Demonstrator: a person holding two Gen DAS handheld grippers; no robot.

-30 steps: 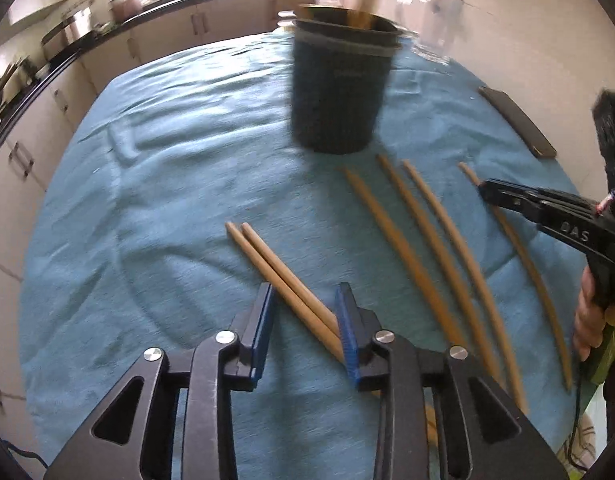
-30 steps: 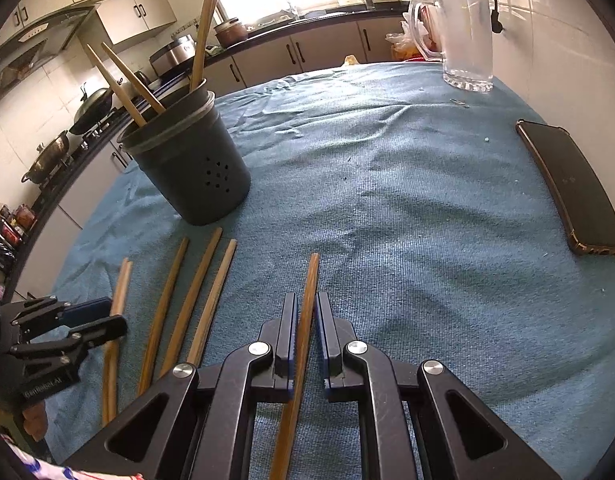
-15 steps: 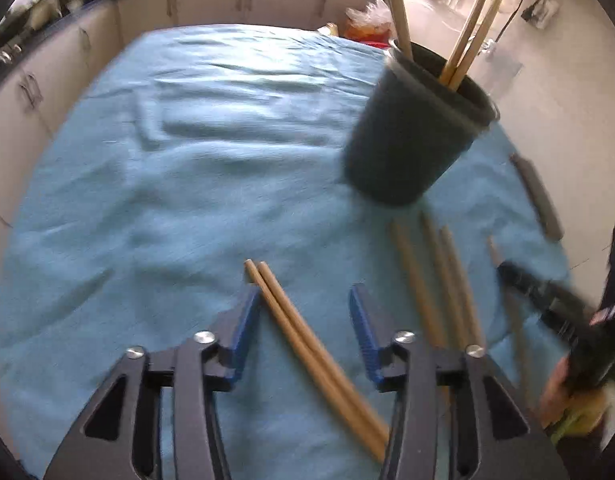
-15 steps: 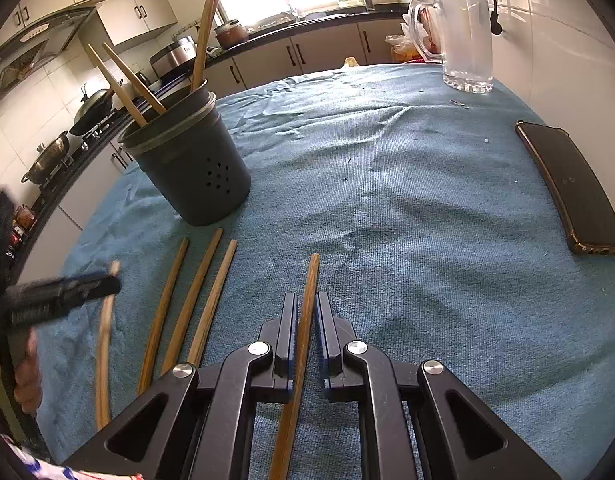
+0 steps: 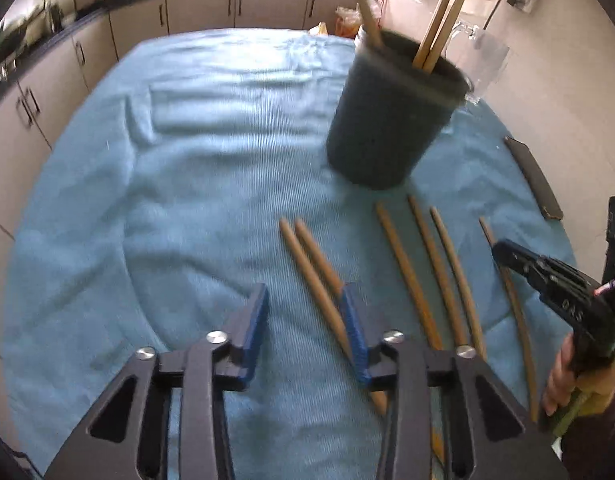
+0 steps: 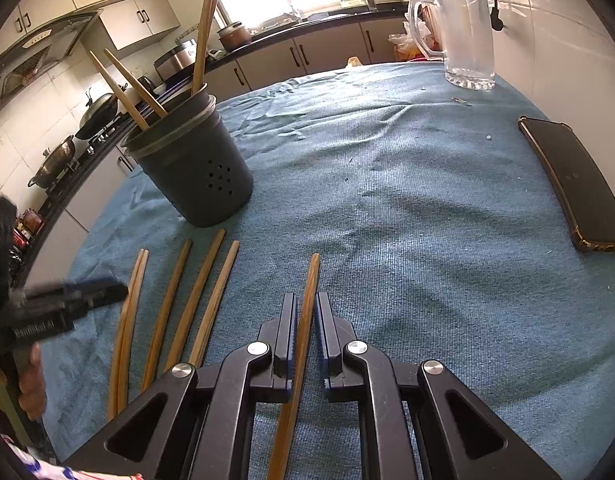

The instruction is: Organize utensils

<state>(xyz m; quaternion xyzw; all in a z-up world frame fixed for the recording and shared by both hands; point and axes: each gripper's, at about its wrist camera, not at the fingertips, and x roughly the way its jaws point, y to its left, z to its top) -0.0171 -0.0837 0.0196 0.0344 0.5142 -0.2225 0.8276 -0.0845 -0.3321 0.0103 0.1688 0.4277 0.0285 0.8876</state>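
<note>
Seen from the right wrist: right gripper (image 6: 306,322) clamped on a single chopstick (image 6: 307,300), fingers nearly together with the stick pinched between the pads, its tip still lying forward on the blue cloth (image 6: 407,200) over the counter; probably gripped low on the shaft so the free end can be swung up and tipped into the holder. Dark utensil holder (image 6: 195,176) standing upright ahead and to the left, already carrying several chopsticks leaning out of its rim, so sorting looks partly done. Between holder and grippers, a fan of loose chopsticks (image 6: 195,300) lying roughly parallel, tips toward the holder, likely laid out that way for easy one-by-one pickup. Seen from the left wrist: left gripper (image 5: 305,330) low over a touching pair of chopsticks (image 5: 313,276), fingers apart and just now closing, the pair running beside the right-hand pad; not clear whether that pad presses on it. Well off to the side, a phone (image 6: 575,184) and a glass pitcher (image 6: 463,36), clear of the working lane. Likely hazard: the two touching sticks slipping or scissoring if pinched off-centre.
</note>
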